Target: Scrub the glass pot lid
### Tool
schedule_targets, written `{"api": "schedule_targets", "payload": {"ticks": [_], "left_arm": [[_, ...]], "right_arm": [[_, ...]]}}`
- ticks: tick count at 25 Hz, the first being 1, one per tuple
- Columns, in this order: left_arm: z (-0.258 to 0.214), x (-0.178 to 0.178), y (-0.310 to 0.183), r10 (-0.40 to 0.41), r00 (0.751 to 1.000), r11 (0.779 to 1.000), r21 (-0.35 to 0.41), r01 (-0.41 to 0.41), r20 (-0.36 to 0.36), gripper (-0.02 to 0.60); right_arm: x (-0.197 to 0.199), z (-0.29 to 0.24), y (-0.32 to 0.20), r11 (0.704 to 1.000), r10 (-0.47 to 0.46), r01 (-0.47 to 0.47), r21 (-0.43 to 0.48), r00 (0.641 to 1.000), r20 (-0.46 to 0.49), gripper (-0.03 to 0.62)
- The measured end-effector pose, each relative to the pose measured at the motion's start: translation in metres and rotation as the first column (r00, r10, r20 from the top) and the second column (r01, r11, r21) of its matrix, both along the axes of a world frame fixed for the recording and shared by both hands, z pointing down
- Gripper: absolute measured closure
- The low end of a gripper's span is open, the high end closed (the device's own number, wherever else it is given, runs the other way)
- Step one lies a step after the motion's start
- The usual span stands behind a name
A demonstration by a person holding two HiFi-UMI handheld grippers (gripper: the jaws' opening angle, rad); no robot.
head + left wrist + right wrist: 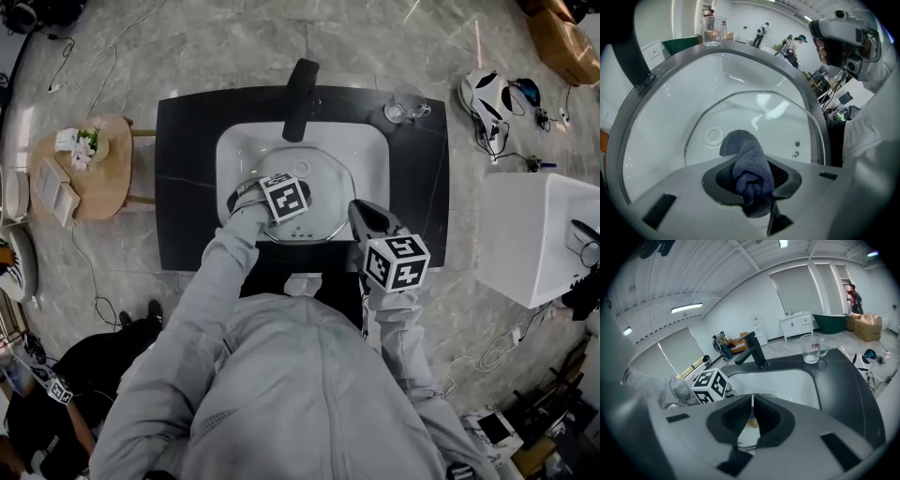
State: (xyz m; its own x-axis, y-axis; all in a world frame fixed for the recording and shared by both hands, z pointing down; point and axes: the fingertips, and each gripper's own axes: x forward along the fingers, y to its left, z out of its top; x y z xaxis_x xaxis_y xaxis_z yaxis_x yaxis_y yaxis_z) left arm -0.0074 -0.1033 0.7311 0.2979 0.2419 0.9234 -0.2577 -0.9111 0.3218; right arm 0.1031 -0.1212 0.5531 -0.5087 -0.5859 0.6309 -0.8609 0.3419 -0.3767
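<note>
I have the left claw (752,180) clamped on a bunched dark blue cloth (749,161), and the cloth's free end pokes out past the jaws toward the glass pot lid (754,117). The lid sits inside the white sink basin (244,150) and leans against the basin's near side. Its metal rim curves across the left gripper view, and two small vent fittings show near its right edge. I cannot tell from here whether the cloth is pressed onto the glass or just off it.

The right claw (751,420) is at the basin's front right. Its jaws are drawn almost together, pinching the thin rim of the lid, and a sliver of glass shows between and below them. From that side I see the left claw's marker cube (711,385) just beyond, low in the basin.

The basin is set in a black table (187,187). A black faucet (300,98) reaches over the basin's far edge. A clear glass mug (406,103) stands on the table's far right corner, well away from both claws.
</note>
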Motion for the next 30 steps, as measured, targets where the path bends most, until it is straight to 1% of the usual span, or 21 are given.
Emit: {"api": "schedule_targets", "payload": {"ticks": [5, 9, 14, 17, 25, 30], "left_arm": [[0.000, -0.024, -0.002, 0.032, 0.998, 0.999, 0.020, -0.033, 0.052, 0.468], [-0.008, -0.033, -0.003, 0.014, 0.999, 1.000, 0.001, -0.014, 0.049, 0.468], [-0.008, -0.058, -0.010, 0.038, 0.992, 0.999, 0.031, -0.042, 0.124, 0.468], [-0.007, -0.067, -0.010, 0.036, 0.989, 0.998, 0.039, -0.042, 0.147, 0.468], [0.000, -0.065, 0.004, 0.017, 0.990, 1.000, 0.008, -0.019, 0.139, 0.468], [-0.002, -0.051, 0.007, -0.031, 0.995, 0.999, -0.021, 0.033, 0.094, 0.468]], "right_arm": [[-0.013, -0.003, 0.007, 1.000, 0.019, -0.019, 0.009, 1.000, -0.002, 0.560], [-0.020, -0.001, 0.013, 1.000, 0.028, -0.028, 0.009, 1.000, -0.003, 0.560], [-0.031, -0.002, 0.019, 1.000, 0.021, -0.021, 0.012, 1.000, -0.005, 0.559], [-0.036, -0.003, 0.019, 1.000, 0.010, -0.010, 0.016, 1.000, -0.007, 0.559], [-0.035, -0.003, 0.021, 1.000, -0.009, 0.010, 0.023, 1.000, -0.008, 0.559], [-0.019, -0.001, 0.023, 1.000, 0.001, -0.001, 0.015, 1.000, -0.001, 0.559]]}}
